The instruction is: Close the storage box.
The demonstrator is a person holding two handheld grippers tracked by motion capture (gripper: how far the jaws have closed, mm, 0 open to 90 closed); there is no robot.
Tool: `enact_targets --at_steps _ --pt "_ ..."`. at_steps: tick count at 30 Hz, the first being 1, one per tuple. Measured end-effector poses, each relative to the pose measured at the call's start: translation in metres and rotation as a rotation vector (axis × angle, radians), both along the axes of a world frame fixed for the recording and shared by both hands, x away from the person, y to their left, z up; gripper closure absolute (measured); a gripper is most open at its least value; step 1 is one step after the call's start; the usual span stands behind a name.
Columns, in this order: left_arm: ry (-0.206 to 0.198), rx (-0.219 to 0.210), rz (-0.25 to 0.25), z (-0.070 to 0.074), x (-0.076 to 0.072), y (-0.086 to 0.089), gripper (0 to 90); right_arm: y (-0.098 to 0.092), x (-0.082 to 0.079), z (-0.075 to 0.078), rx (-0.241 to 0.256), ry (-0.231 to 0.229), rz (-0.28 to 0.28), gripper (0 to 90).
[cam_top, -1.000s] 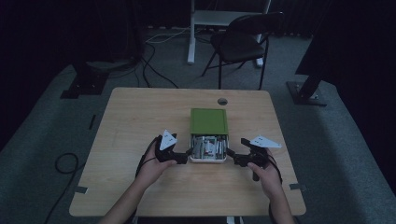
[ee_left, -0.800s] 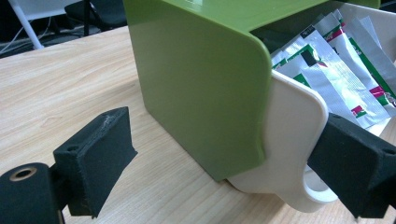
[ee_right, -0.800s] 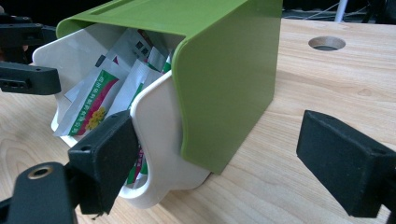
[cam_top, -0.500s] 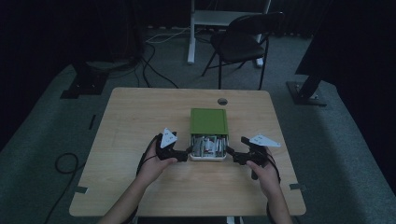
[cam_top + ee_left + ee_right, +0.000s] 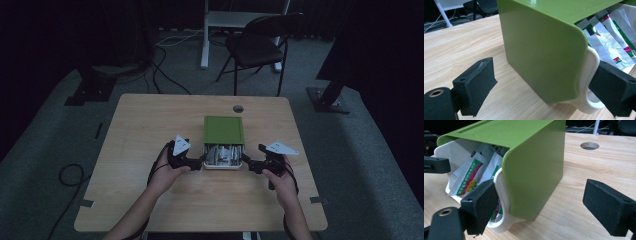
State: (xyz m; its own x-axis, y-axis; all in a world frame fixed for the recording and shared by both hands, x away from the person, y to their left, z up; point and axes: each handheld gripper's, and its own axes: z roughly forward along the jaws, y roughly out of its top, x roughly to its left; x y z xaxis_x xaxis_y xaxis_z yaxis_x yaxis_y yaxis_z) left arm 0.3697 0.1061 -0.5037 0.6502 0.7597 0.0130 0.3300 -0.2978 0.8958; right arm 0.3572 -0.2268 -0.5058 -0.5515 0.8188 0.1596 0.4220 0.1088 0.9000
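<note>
Table (image 5: pixel 150 130) | green cover (image 5: pixel 223 129) is seated at centre over white drawer (image 5: pixel 222 165), which is partly drawn out toward the near edge | sachets (image 5: pixel 223 153) are exposed | left gripper (image 5: pixel 199 161) and right gripper (image 5: pixel 247 163) are spread apart, flanking drawer handles, nothing clamped | step judged: drawer extraction; next: jaws closed on handles, even pull.

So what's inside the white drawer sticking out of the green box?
The white drawer holds foil sachets with red, green and silver printing, standing loosely. The green box covers the drawer's rear part, so anything further back is hidden.
</note>
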Motion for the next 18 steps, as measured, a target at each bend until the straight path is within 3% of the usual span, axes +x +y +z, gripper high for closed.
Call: enact_targets --at_steps 18 --pt "-0.013 0.004 0.034 -0.0005 0.0075 -0.0035 9.9 0.0057 0.0067 0.0021 -0.006 0.016 -0.073 12.7"
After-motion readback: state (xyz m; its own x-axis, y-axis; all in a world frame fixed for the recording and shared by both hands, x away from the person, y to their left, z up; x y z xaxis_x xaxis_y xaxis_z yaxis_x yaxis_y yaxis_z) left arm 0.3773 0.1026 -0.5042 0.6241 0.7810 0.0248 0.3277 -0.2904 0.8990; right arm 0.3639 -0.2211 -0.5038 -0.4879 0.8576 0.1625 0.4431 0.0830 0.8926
